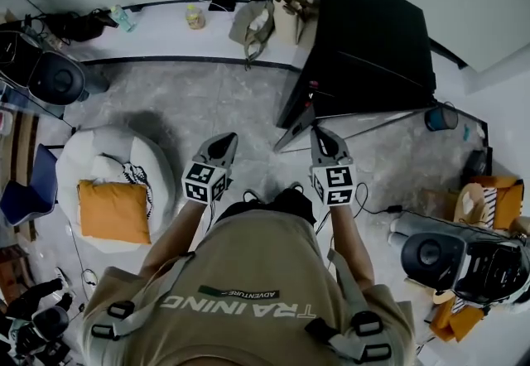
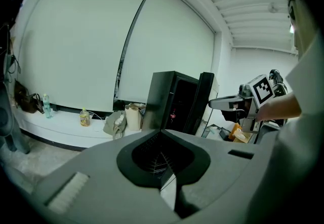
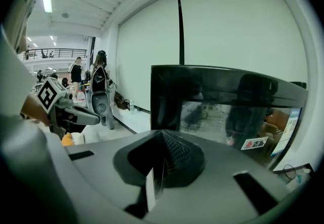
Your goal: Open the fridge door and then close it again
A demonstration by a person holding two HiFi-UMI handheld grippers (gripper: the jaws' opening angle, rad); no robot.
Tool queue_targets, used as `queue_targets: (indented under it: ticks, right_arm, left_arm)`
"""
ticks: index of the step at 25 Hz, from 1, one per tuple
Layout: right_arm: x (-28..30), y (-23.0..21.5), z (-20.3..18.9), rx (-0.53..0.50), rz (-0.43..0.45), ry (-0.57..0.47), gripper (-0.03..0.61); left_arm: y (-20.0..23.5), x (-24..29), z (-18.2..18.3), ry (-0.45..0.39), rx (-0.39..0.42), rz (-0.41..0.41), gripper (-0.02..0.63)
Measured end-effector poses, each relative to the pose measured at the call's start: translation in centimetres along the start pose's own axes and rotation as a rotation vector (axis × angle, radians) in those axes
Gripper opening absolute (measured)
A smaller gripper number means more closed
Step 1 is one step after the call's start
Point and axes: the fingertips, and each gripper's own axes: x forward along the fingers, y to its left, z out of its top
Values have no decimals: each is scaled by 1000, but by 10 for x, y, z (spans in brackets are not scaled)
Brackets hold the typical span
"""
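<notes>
Item 1, fridge: black cabinet, upright against the far wall. I take it as my reference for everything below.

Item 2, fridge door: swung out from the fridge's front. The left gripper view shows it edge-on with the dark interior exposed beside it. I judge the opening half of the task as done.

Item 3, right gripper: directly in front of the fridge, near the door's free edge. Its jaws are pressed together with nothing between them. I cannot tell whether it touches the door.

Item 4, left gripper: further out to the fridge's left and apart from it. Its jaws are likewise together and empty.

Item 5, orange cushion: well to the left of the fridge, clear of the door's swing.

Outstanding: pushing the door back until it sits flush on the fridge.
</notes>
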Motion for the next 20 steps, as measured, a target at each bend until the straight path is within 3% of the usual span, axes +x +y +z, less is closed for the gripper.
queue_targets:
  ticks: [11, 20]
  right_arm:
    - [22, -6, 6, -23, 47, -5, 2]
    - [32, -4, 14, 22, 120, -9, 2]
  left_arm:
    - [7, -18, -8, 7, -32, 83, 0]
    - [10, 13, 25, 20, -6, 78, 0]
